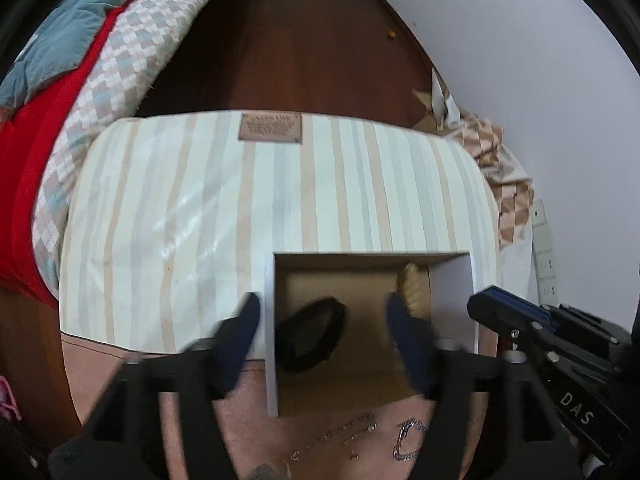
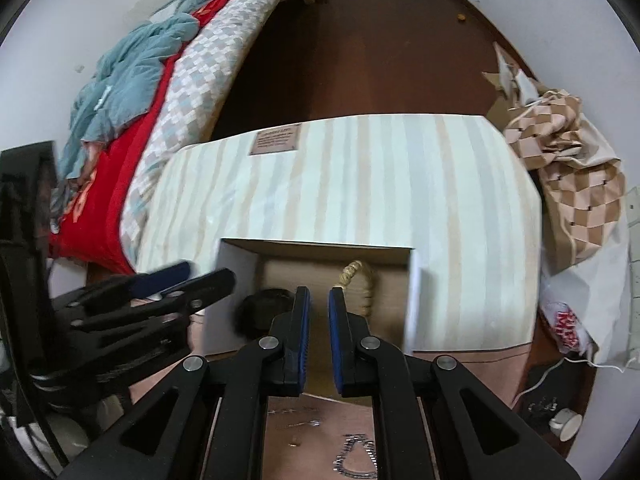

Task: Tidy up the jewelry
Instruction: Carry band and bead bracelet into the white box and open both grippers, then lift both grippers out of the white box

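An open white box (image 1: pixel 271 320) with a brown floor sits on the striped table; it also shows in the right wrist view (image 2: pixel 236 256). Inside lie a black band (image 1: pixel 312 334) and a beige twisted bracelet (image 1: pixel 412 284); both also show in the right wrist view, the band (image 2: pixel 256 312) and the bracelet (image 2: pixel 360 284). Thin chains (image 1: pixel 348 434) and a silver link chain (image 1: pixel 408 440) lie on the pink strip in front of the box. My left gripper (image 1: pixel 320 308) is open and empty over the box. My right gripper (image 2: pixel 319 300) is nearly closed with a narrow gap, empty, above the silver chain (image 2: pixel 356 460).
The striped table (image 1: pixel 240 200) carries a brown label plate (image 1: pixel 271 127). A bed with red and checked covers (image 1: pixel 48 152) stands at the left. Checked bags (image 2: pixel 572 184) and a wall socket strip (image 1: pixel 546 256) are at the right. Dark wooden floor (image 1: pixel 312 48) lies beyond.
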`<state>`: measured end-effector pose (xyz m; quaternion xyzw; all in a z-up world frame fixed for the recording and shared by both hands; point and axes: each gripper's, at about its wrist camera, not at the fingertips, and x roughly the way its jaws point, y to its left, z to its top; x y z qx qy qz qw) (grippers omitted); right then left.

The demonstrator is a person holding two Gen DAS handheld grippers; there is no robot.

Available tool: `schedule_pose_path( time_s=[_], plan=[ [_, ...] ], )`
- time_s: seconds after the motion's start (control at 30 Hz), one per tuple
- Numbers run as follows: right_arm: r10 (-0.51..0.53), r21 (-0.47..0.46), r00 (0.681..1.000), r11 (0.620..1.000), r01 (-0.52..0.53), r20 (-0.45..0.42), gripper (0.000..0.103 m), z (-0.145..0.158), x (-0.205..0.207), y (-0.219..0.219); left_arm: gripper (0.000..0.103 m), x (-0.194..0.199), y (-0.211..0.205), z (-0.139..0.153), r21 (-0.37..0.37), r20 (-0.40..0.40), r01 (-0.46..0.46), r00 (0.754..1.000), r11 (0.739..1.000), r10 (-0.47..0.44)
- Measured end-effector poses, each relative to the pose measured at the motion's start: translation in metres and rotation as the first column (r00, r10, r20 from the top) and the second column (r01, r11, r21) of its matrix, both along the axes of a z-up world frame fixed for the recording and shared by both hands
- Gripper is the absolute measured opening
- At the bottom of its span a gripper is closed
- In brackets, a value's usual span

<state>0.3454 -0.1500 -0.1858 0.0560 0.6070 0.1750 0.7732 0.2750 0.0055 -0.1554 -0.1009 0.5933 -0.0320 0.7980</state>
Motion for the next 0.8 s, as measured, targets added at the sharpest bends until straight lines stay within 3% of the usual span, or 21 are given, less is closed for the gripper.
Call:
schedule_pose_path(
  time_s=[0.1, 0.17, 0.2, 0.27, 0.3, 0.5, 0.8],
  plan=[
    [-0.013, -0.038, 1.000, 0.999, 0.014, 0.013, 0.045, 0.003, -0.003, -0.003, 0.079, -0.003, 0.006, 0.005, 0.045, 0.027, -0.020, 0.999, 0.999, 0.018],
    [-0.023, -0.085, 0.999, 0.996, 0.026, 0.035, 0.064, 0.004, -0.008, -0.005, 0.101, -0.007, 0.011, 0.006, 0.079, 0.039, -0.034, 0.999, 0.996, 0.031],
    [-0.028, -0.127, 0.998, 0.991, 0.034, 0.047, 0.067, 0.004, -0.012, -0.006, 0.102, -0.010, 0.013, 0.006, 0.100, 0.047, -0.040, 0.998, 0.994, 0.036],
    [-0.039, -0.180, 0.997, 0.982, 0.049, 0.062, 0.087, 0.002, -0.019, -0.006, 0.102, -0.014, 0.015, 0.005, 0.147, 0.054, -0.048, 0.998, 0.988, 0.040],
    [-0.048, -0.203, 0.997, 0.977, 0.060, 0.060, 0.091, -0.002, -0.024, -0.005, 0.102, -0.018, 0.015, 0.004, 0.174, 0.061, -0.051, 0.997, 0.983, 0.041],
    [-0.069, -0.273, 0.996, 0.958, 0.083, 0.063, 0.095, -0.019, -0.045, -0.004, 0.102, -0.042, 0.013, 0.001, 0.276, 0.094, -0.052, 0.995, 0.960, 0.027],
    [-0.076, -0.273, 0.993, 0.957, 0.099, 0.096, 0.096, -0.007, -0.070, -0.004, 0.103, -0.065, 0.015, 0.016, 0.289, 0.136, -0.082, 0.990, 0.954, 0.044]
  ],
)
